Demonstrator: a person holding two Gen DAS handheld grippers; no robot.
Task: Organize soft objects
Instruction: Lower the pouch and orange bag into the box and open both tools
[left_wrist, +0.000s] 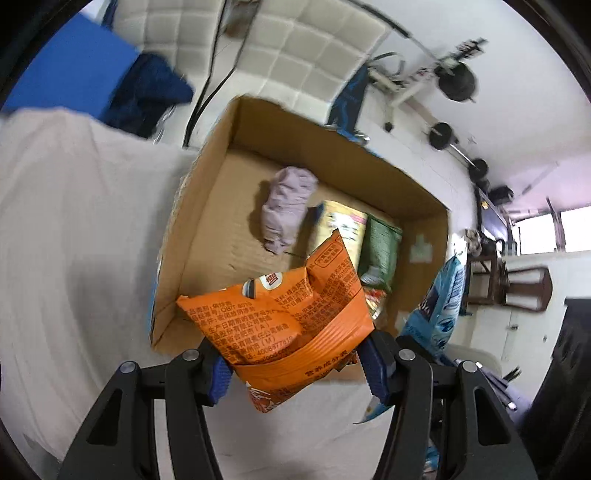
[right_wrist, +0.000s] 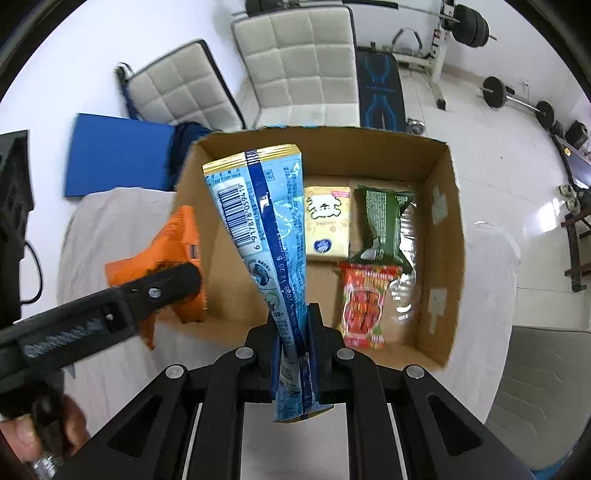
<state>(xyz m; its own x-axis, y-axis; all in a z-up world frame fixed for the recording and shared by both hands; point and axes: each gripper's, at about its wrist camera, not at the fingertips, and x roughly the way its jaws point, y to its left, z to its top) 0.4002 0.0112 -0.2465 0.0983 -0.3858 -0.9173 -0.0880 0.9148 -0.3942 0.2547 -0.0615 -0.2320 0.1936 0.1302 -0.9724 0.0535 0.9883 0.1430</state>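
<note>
Holding an orange snack bag (left_wrist: 291, 317) pinched between its jaws, the left gripper (left_wrist: 295, 365) hangs at the near wall of the cardboard box (left_wrist: 207, 206), probably ready to drop it onto the bare floor ahead. The right gripper (right_wrist: 291, 332) has its jaws clamped narrow on a blue packet (right_wrist: 266, 229), which stands up beyond its fingertips over the box. Ahead of those jaws lie a yellow pack (right_wrist: 327, 221), a green bag (right_wrist: 384, 225) and a red packet (right_wrist: 364, 302), lined along one side, seemingly to keep room
</note>
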